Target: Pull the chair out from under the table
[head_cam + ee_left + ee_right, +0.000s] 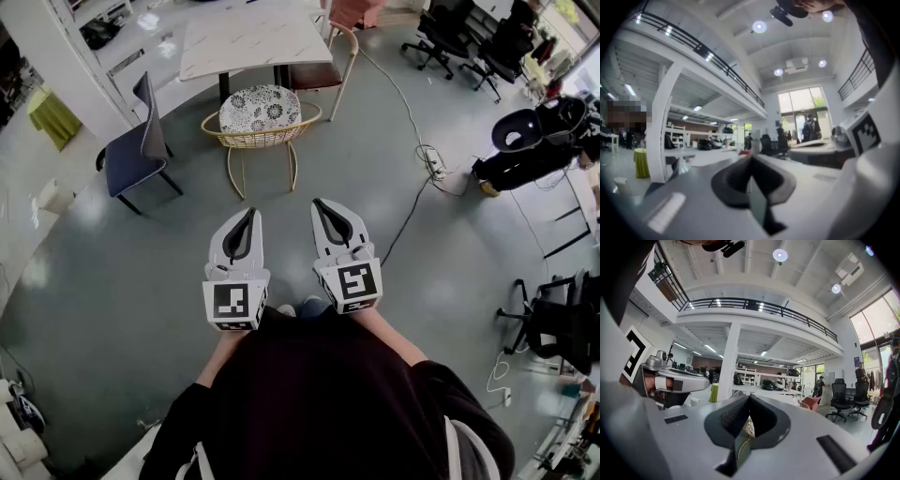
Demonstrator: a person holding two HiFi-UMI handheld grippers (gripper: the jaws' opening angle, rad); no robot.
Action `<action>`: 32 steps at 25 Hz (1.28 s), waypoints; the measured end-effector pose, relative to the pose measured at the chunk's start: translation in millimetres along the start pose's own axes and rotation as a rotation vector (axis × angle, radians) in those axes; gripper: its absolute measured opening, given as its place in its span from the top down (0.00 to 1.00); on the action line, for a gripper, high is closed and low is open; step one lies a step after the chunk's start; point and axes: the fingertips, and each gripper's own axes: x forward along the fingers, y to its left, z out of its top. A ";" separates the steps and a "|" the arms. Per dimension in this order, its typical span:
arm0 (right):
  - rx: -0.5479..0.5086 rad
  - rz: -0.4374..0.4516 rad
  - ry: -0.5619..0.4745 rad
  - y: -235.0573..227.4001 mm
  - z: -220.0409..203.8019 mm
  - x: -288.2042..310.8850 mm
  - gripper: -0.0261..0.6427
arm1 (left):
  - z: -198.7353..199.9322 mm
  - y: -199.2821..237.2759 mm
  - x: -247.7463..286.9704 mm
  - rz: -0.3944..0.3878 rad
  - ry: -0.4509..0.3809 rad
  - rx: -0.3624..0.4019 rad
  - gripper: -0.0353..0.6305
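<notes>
We hold the left gripper (249, 217) and right gripper (321, 206) side by side, fingers pressed together (nothing between them), short of the chair (261, 114) at the desk (248, 39).

Wire chair (261, 117) sat just before table (253, 37) near edge. Second chair (330, 58) at table's right corner. Padded chair (137, 150) left of table, apart. Left gripper (250, 214), right gripper (320, 204) side by side, well short of wire chair.

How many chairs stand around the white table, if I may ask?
3: wire chair at the near edge, blue chair at left, brown chair at right; a pinkish one beyond may be a fourth.
</notes>
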 end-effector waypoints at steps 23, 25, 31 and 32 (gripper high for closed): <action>-0.020 0.039 -0.007 -79.1 -24.9 158.6 0.93 | -23.1 74.6 150.1 -0.029 -0.024 -0.022 0.94; -0.034 0.057 0.009 -92.3 -34.2 190.1 0.93 | -29.9 90.4 181.3 -0.030 -0.019 -0.031 0.94; -0.045 0.135 0.062 -128.9 -59.5 261.5 0.93 | -51.3 127.4 255.6 0.000 0.038 -0.033 0.94; -0.048 0.149 0.070 -133.2 -63.3 271.0 0.93 | -54.3 134.1 264.4 0.009 0.046 -0.037 0.94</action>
